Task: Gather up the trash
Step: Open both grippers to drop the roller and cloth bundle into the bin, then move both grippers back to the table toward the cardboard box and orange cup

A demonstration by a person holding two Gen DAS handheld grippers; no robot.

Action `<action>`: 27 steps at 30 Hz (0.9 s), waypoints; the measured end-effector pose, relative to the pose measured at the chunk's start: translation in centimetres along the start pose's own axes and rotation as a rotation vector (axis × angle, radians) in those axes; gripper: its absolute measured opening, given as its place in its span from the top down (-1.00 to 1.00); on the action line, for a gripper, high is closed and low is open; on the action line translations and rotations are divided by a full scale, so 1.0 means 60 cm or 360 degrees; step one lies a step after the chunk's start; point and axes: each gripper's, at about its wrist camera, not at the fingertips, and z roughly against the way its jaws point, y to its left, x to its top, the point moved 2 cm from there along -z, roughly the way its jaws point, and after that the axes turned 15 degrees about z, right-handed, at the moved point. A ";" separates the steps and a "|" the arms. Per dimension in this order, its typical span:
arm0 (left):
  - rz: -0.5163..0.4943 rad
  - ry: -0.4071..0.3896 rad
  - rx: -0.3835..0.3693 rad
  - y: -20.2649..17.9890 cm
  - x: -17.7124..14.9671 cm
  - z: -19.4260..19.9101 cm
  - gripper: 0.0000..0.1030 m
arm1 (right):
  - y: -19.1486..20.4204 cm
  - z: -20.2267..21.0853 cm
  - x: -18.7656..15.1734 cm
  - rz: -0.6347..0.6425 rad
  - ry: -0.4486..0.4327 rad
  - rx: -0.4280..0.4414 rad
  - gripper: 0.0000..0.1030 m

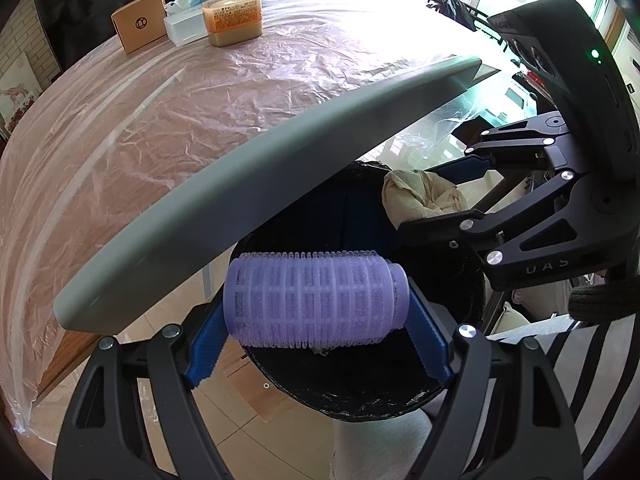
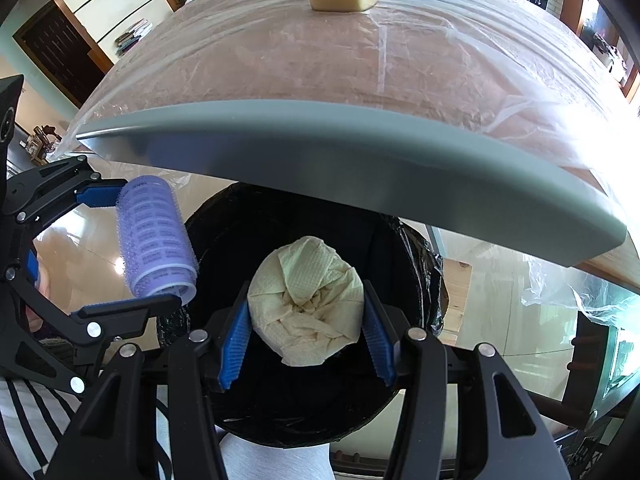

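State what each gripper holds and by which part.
The left gripper clamps a purple hair roller by its two ends. The right gripper squeezes a crumpled paper towel by its opposite sides.

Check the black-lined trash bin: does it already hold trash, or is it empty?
Cannot tell fully. The trash bin looks dark and bare inside; the crumpled paper towel and purple hair roller are above it, gripped.
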 end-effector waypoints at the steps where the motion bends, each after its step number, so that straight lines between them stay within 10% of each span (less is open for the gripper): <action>1: -0.0004 -0.0005 -0.0017 -0.001 0.000 0.002 -0.56 | 0.000 0.000 0.000 -0.0003 0.0001 0.0003 0.02; 6: -0.0018 -0.0019 -0.0055 0.000 0.000 0.009 -0.73 | -0.004 0.005 -0.004 -0.0060 -0.0023 0.0000 -0.44; 27: 0.0142 -0.0011 -0.0245 0.022 0.000 0.069 -0.81 | -0.002 0.085 -0.004 -0.0106 -0.0182 0.0013 -0.72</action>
